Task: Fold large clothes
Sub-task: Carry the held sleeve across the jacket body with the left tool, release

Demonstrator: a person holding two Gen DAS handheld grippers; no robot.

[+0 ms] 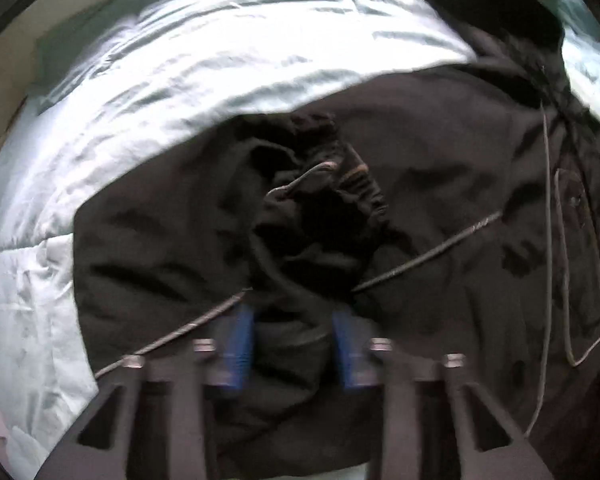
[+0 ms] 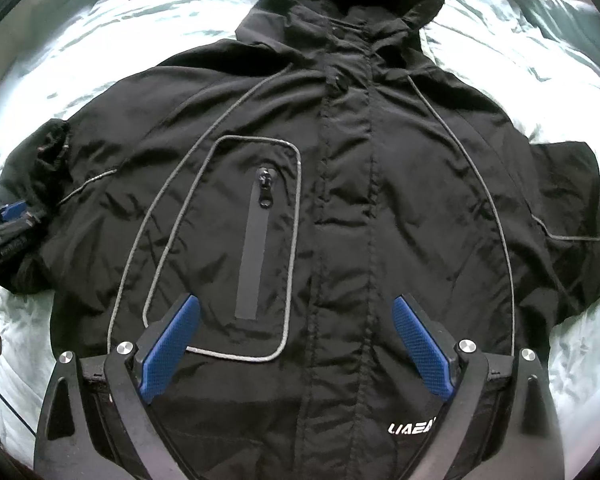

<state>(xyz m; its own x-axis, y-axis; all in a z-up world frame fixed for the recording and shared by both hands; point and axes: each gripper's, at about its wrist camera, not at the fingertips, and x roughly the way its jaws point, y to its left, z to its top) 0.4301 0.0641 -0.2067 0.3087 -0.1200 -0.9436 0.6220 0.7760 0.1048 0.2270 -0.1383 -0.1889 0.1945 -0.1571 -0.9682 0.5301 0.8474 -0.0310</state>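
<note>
A: Pale green bed [image 2: 100, 40] underneath, wrinkled — black hooded jacket [image 2: 340, 200] spread front-up across it, hood toward the far end, both sleeves out to the sides.

B: Left sleeve [image 1: 308, 208] bunched, cuff gathered above the left gripper [image 1: 294, 344]. Jaws there drawn in close, blue pads either side of a ridge of sleeve fabric — looks like a pinch, though blur hides how firm.

A: Right gripper [image 2: 296, 336] hanging over the chest, jaws spread wide, nothing between them, just above the zipped chest pocket [image 2: 256, 248].

B: Risks? Slippery shell fabric — could slide out of a shallow pinch on the lift.

A: Or only the top layer caught, so the sleeve drags twisted instead of folding flat.

B: And nothing pinning the body — whole jacket might skate across the bed.
</note>
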